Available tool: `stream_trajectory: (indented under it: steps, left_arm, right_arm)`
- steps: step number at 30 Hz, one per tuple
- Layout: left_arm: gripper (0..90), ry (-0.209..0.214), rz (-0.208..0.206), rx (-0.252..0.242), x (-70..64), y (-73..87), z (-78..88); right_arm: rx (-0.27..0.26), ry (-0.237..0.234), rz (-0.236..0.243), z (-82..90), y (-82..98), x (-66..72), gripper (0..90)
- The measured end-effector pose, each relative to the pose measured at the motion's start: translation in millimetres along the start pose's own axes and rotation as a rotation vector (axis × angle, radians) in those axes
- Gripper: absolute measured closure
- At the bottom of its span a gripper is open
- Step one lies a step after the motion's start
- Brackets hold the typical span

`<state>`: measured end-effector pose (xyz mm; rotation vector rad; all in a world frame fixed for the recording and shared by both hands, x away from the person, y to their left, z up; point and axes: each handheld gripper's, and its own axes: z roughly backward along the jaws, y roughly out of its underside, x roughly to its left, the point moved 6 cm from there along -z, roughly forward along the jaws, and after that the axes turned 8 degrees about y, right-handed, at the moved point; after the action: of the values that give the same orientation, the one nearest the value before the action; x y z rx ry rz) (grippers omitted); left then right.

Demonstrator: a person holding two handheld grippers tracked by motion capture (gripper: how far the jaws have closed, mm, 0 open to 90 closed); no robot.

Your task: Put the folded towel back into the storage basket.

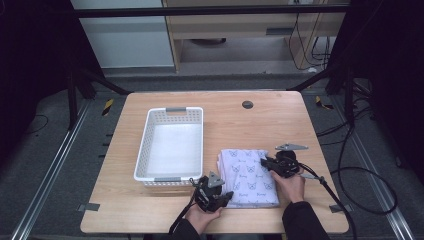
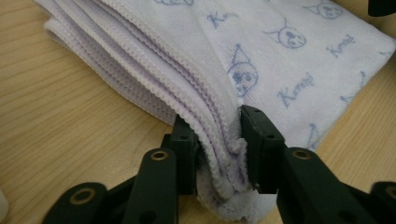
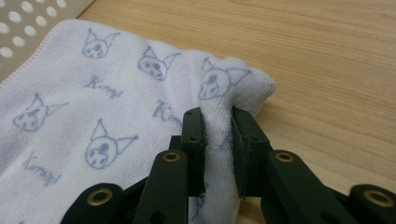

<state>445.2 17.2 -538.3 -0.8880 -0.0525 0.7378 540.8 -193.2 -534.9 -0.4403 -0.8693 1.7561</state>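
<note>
Left gripper view puts the left gripper (image 2: 218, 149) clamped on the stacked hems of the towel (image 2: 261, 56), several stitched layers squeezed between its jaws at the near corner. From there the folded layers fan away toward 11 o'clock across the table (image 2: 56, 121).

In the right gripper view the right gripper (image 3: 217, 149) pinches a raised ridge of the same towel (image 3: 93, 107) near its far right corner, jaws narrow with cloth bunched between them. A strip of the basket (image 3: 28, 18) sits at 10 o'clock from that grip.

From the high view, the left gripper (image 1: 226, 196) holds the towel (image 1: 248, 176) at its 7 o'clock corner and the right gripper (image 1: 265, 162) holds it at about 2 o'clock on the right edge. The towel lies flat on the table (image 1: 280, 120), folded into a neat rectangle, just beside the basket (image 1: 170, 111), which stands at 10 o'clock from it and looks empty.

Judging by this, the folding is done and both grips are set. What remains is probably lifting the towel and laying it in the basket, though the towel's underside is hidden, so whether it has left the table at all I cannot tell.
</note>
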Motion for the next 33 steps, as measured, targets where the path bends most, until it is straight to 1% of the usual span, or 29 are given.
stream_trajectory:
  steps: [2, 3, 5, 8, 9, 10, 13, 14, 16, 17, 20, 29, 33]
  left_arm:
    - [68.9, 0.002, -0.003, -0.006, 0.3, -0.5, 1.4]
    - [69.4, 0.009, 0.009, -0.007, 0.2, -0.5, 2.1]
    - [69.6, 0.021, 0.016, -0.007, 0.7, -0.8, 3.5]
    - [69.7, 0.027, 0.005, -0.004, -0.9, -1.7, 6.1]
    - [69.6, 0.029, -0.010, -0.001, -1.8, -1.9, 7.7]
    - [69.7, 0.030, -0.025, -0.008, -2.7, -2.8, 8.4]
    - [69.8, 0.032, -0.049, -0.014, -5.3, -4.0, 14.1]
    - [69.8, 0.034, -0.051, -0.017, -5.3, -4.6, 15.8]
    - [69.8, 0.036, -0.035, -0.022, -5.2, -5.9, 20.8]
    - [69.8, 0.035, -0.035, -0.026, -4.3, -6.7, 23.1]
    - [69.8, 0.034, -0.024, -0.029, -3.4, -8.5, 29.0]
    - [69.8, 0.032, -0.034, -0.051, -5.8, -14.6, 39.0]
    - [69.8, 0.032, -0.037, -0.066, -6.6, -18.0, 44.0]
  right_arm:
    - [-0.012, -0.006, 0.002, 2.7, -1.7, 0.2, 77.0]
    - [-0.018, -0.008, 0.002, 4.7, -2.8, 0.4, 77.1]
    - [-0.031, -0.012, 0.007, 9.4, -4.9, 1.0, 77.1]
    - [-0.047, -0.013, 0.026, 15.9, -7.3, 2.5, 77.0]
    - [-0.051, -0.014, 0.027, 17.5, -7.8, 3.2, 77.0]
    - [-0.057, -0.015, 0.036, 20.0, -8.9, 4.1, 77.0]
    - [-0.071, -0.028, 0.036, 26.6, -11.4, 7.4, 77.0]
    - [-0.079, -0.028, 0.048, 29.6, -13.0, 9.2, 77.0]
    - [-0.093, -0.026, 0.057, 35.5, -16.3, 13.3, 77.0]
    - [-0.104, -0.029, 0.067, 37.1, -17.8, 14.1, 77.0]
    - [-0.128, -0.032, 0.072, 43.8, -22.1, 18.3, 77.0]
    - [-0.180, -0.032, 0.091, 58.9, -31.6, 23.6, 77.0]
    - [-0.195, -0.039, 0.082, 62.7, -33.8, 23.0, 77.0]
